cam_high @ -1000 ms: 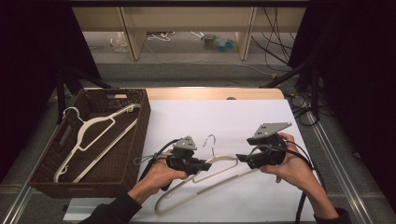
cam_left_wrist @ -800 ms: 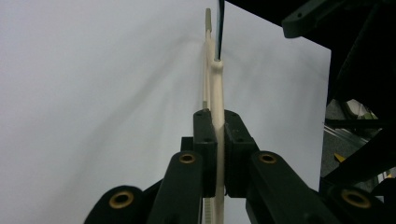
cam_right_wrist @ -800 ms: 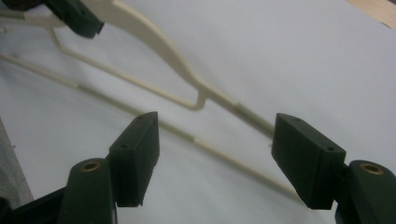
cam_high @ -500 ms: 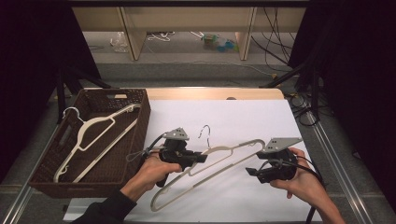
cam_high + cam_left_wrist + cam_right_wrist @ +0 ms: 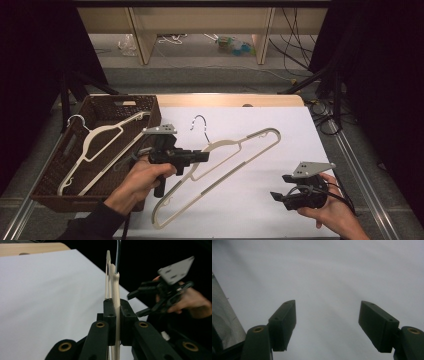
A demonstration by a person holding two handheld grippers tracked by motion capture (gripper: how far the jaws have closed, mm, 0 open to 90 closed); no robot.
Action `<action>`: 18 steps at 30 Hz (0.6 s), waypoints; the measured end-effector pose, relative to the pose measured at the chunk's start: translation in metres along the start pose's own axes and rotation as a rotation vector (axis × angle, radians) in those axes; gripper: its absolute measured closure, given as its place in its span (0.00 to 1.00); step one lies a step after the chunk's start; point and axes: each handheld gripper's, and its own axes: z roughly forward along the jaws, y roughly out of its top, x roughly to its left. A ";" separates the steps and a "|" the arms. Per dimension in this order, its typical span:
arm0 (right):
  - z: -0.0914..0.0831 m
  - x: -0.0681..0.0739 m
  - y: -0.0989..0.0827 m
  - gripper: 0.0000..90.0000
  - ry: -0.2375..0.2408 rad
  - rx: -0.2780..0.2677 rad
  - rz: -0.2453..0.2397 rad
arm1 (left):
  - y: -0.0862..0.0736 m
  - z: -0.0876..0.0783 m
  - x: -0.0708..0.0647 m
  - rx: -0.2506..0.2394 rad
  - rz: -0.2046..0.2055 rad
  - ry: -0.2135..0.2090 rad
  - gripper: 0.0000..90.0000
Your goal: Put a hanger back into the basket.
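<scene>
keep left claw (image 5: 202, 156) clenched on the cream hanger (image 5: 235, 150), lifted just right of the basket (image 5: 50, 172); swing hook-first over its rim onto the hanger inside (image 5: 97, 145). right claw (image 5: 274, 196) released, empty, well clear.

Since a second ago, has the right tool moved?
Yes. The right tool has let go of the hanger and pulled back toward the near right corner of the white sheet, jaws open.

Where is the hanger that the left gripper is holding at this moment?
In the high view the cream hanger is over the white sheet, near its middle, clamped in the left gripper, just right of the brown basket.
</scene>
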 end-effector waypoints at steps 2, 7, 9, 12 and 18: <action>0.003 -0.003 -0.005 0.34 -0.013 -0.001 -0.015 | 0.005 -0.010 -0.004 -0.021 0.000 -0.013 0.95; 0.007 -0.002 -0.009 0.33 -0.010 0.006 0.009 | 0.022 -0.041 -0.011 -0.076 0.004 0.009 0.95; 0.009 0.000 -0.009 0.33 -0.018 -0.014 0.008 | 0.027 -0.052 -0.012 -0.096 0.007 0.010 0.95; 0.009 0.001 -0.008 0.32 -0.008 0.001 0.005 | 0.034 -0.069 -0.013 -0.125 0.015 0.022 0.95; 0.011 0.002 -0.008 0.31 -0.004 0.002 -0.023 | 0.044 -0.106 -0.007 -0.143 0.021 0.087 0.95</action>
